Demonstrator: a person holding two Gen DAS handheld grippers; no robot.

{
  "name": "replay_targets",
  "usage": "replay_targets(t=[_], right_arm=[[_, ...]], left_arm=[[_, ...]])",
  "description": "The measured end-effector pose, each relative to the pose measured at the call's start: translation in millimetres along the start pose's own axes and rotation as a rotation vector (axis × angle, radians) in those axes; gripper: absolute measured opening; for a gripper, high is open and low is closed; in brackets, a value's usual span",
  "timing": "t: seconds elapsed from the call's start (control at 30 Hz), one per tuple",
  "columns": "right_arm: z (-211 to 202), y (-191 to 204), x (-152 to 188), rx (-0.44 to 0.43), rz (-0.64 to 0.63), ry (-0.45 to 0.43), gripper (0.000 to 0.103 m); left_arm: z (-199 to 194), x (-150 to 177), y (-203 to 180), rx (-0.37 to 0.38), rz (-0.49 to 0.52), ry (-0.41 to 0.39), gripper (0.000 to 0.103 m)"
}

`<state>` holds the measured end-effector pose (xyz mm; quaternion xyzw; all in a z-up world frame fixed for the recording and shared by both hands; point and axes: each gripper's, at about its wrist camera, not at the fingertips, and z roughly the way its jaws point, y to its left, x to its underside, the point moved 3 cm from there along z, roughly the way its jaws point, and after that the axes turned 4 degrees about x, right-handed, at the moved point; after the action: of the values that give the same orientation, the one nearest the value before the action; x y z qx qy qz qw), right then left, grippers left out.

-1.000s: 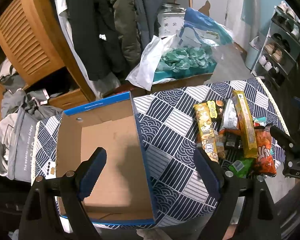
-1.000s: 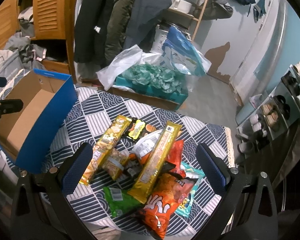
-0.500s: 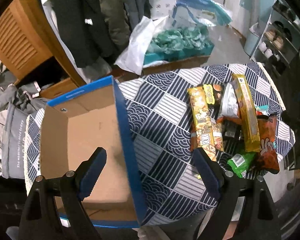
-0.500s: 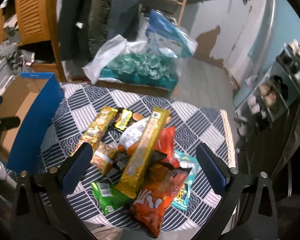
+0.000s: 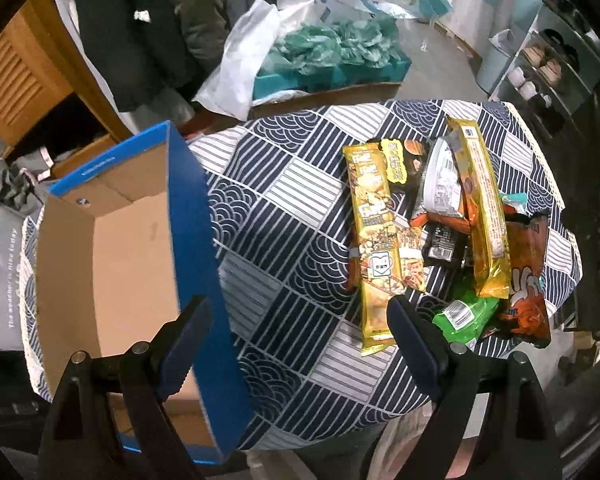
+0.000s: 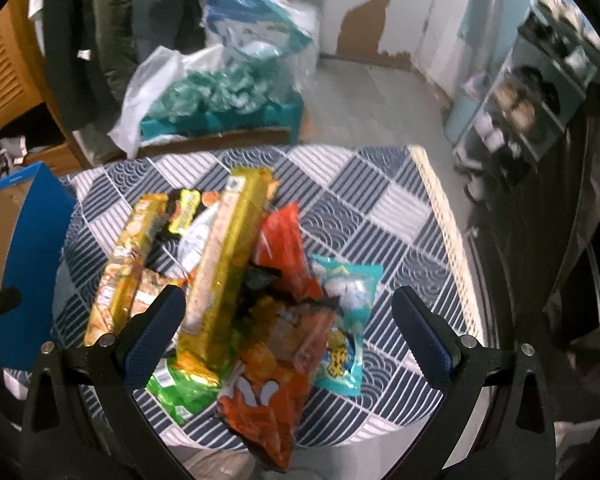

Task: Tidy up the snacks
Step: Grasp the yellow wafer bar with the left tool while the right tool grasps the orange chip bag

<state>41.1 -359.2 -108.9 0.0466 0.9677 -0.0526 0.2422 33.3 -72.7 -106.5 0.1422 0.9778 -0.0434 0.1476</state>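
Note:
A heap of snack packets lies on the patterned tablecloth (image 5: 284, 208): a long gold bar (image 5: 374, 240), a second long gold pack (image 5: 480, 208), a green packet (image 5: 464, 316) and an orange chip bag (image 6: 276, 368), plus a teal packet (image 6: 348, 320). An empty blue cardboard box (image 5: 116, 264) stands open at the table's left. My left gripper (image 5: 300, 344) is open above the cloth between box and snacks. Hovering over the near end of the heap, my right gripper (image 6: 288, 336) is open too, its fingers either side of the orange bag.
Beyond the table sit a teal crate of green wrapped items (image 5: 332, 56) and white plastic bags on the floor. Hanging coats (image 5: 148, 24) and a wooden louvred cabinet (image 5: 24, 60) are at the back left. A shoe rack (image 6: 540, 92) stands at the right.
Both grippers have shifted to the right and tipped down over the table. The box has slid left in the left view; the snack heap is closer under the right gripper. Both stay open.

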Motion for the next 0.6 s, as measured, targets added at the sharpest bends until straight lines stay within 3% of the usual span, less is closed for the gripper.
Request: replay_targets(t=[0.3,0.6], right_arm=[[51,-16,29,-0.023,0.075,0.172,0.101],[69,-7,38,-0.017,0.039,0.198,0.101]], left_arm=[[32,-4,-15,0.012,-0.002,0.064,0.090],[71,-13,-25,-0.012,-0.006,0.107,0.090]])
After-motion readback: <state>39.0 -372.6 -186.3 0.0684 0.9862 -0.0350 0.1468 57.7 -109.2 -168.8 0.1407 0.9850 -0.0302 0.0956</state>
